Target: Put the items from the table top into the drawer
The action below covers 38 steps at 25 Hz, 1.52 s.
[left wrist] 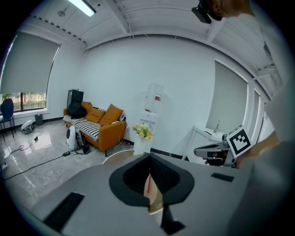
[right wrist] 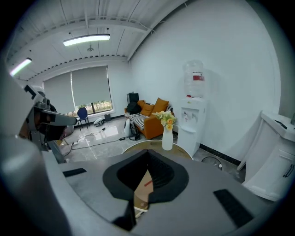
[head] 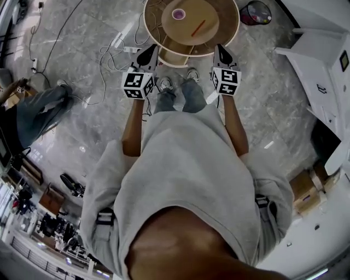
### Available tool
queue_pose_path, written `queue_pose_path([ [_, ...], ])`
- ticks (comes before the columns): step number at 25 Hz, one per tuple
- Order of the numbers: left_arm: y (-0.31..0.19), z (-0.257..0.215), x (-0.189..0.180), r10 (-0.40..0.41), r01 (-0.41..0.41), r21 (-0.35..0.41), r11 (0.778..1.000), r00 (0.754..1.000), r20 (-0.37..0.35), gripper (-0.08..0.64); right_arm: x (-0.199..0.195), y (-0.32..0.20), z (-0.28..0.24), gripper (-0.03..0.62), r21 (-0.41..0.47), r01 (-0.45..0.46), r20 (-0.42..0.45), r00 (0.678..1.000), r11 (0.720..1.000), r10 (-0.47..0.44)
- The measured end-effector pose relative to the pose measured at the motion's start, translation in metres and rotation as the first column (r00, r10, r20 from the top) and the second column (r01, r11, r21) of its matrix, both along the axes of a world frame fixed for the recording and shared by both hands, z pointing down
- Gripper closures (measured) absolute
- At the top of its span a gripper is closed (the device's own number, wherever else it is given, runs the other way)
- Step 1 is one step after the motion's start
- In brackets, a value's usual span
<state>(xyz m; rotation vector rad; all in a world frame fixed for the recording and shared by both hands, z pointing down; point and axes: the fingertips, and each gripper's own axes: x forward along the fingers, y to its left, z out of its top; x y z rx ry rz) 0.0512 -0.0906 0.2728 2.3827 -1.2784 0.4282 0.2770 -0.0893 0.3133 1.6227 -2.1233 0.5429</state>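
Glossy marble floor [head: 87, 60], round wooden table [head: 210, 15] (slim orange stick [head: 198, 28] on top)

The right tool [right wrist: 148, 156] has its jaws together, low centre. Beyond them a flower vase [right wrist: 167, 137] stands on the round desk [right wrist: 138, 145].

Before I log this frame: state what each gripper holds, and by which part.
Nothing is held. The left gripper and the right gripper both have their jaws together with nothing between them.
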Motion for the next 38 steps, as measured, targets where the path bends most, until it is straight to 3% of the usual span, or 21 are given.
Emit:
queue_pose_path([
  [10,0.021,0.077,0.006,-0.086,0.085,-0.091,0.992,0.996,-0.002,0.545,0.001,0.003,0.073,0.568,-0.081,0.099,-0.005,0.995,0.992,-0.100],
  [16,0.025,0.122,-0.020,-0.118,0.114,-0.100,0.988,0.993,-0.027,0.545,-0.016,0.003,0.115,0.568,-0.097,0.118,-0.039,0.992,0.988,-0.122],
  [27,0.043,0.220,-0.068,-0.114,0.106,-0.144,0.984,0.992,-0.050,0.545,-0.048,-0.011,0.218,0.568,-0.145,0.064,-0.061,0.995,0.987,-0.073],
  [33,0.044,0.261,-0.076,-0.138,0.126,-0.167,0.978,0.989,-0.061,0.545,-0.052,-0.035,0.278,0.568,-0.190,0.061,-0.086,0.993,0.980,-0.079],
  [38,0.047,0.275,-0.073,-0.148,0.132,-0.190,0.973,0.986,-0.073,0.545,-0.048,-0.060,0.316,0.566,-0.240,0.006,-0.070,0.997,0.971,-0.023],
])
